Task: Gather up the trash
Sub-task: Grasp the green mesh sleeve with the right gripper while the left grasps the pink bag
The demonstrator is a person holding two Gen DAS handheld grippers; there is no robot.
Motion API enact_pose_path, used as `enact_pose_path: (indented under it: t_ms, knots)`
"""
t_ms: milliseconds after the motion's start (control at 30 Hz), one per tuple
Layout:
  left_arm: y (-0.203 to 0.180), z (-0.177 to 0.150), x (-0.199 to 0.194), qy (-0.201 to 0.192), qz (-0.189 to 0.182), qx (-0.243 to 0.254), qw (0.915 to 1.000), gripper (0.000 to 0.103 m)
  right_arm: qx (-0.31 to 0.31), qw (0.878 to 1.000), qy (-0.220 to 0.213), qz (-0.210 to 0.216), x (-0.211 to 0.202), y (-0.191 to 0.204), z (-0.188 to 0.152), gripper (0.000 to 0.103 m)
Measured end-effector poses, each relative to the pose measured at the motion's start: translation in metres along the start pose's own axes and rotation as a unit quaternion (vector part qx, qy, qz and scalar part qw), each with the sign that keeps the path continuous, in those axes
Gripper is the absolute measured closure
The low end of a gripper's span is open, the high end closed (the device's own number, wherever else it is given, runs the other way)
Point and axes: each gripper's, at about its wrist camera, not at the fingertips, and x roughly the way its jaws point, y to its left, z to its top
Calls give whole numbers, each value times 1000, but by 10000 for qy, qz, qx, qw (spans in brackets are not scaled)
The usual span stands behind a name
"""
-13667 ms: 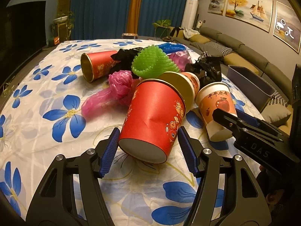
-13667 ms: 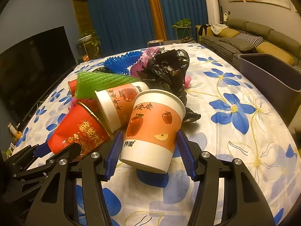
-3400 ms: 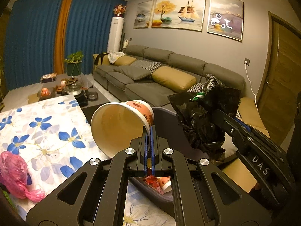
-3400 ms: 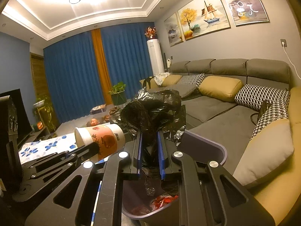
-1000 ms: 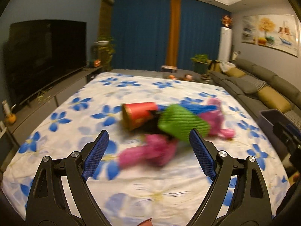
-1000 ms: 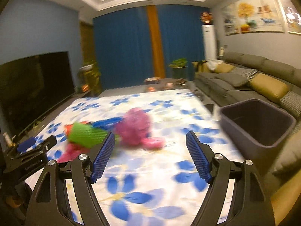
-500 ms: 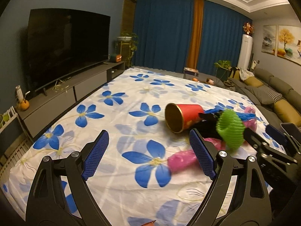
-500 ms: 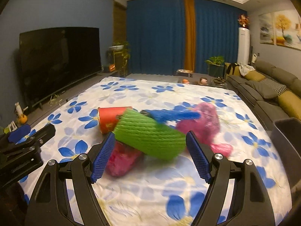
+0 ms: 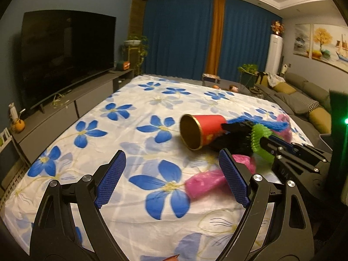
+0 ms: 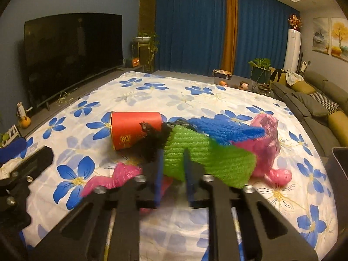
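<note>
A pile of trash lies on the flowered tablecloth (image 9: 139,143): a red paper cup (image 9: 200,130) on its side, black plastic (image 9: 232,137), green foam netting (image 10: 206,158), blue netting (image 10: 224,128) and pink bags (image 10: 265,137). My left gripper (image 9: 171,178) is open and empty, short of the cup and above a pink bag (image 9: 206,182). My right gripper (image 10: 174,174) has its jaws closed in on the near end of the green netting, blurred by motion. It shows at the right of the left wrist view (image 9: 274,143).
A TV on a long cabinet (image 9: 65,100) runs along the left. Sofas (image 10: 315,108) line the right. The grey bin's corner (image 10: 341,163) shows at the right edge. Blue curtains and plants stand at the far end.
My right gripper has moved into the pile and closed from wide open onto the green netting. My left gripper stays open and has come a little closer to the red cup.
</note>
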Motion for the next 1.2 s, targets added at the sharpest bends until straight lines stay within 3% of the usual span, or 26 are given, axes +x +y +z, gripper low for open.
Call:
enact_pose_path:
  t_ms: [333, 533, 567, 633, 700, 1000, 1200]
  knots:
    - [-36, -6, 17, 270, -663, 317, 9969, 17, 349, 9982, -482, 78, -55, -28, -8, 100]
    - [-42, -7, 25, 359, -661, 317, 9967, 17, 642, 9975, -252, 121, -57, -44, -22, 99]
    - [-40, -7, 24, 341, -632, 284, 9970, 17, 723, 9971, -215, 137, -56, -46, -24, 95]
    - [-33, -5, 22, 296, -553, 169, 9979, 17, 860, 9960, -164, 194, -54, -49, -26, 59]
    - [-26, -3, 19, 245, -477, 69, 9985, 17, 946, 9952, -117, 223, -50, -49, -26, 44]
    - [-7, 2, 9, 11, -226, -8, 9997, 17, 931, 9934, 672, 48, 5, -49, -22, 31]
    - [-2, 4, 10, 27, -260, -45, 9996, 17, 972, 9892, 1096, -46, 29, -53, -26, 31]
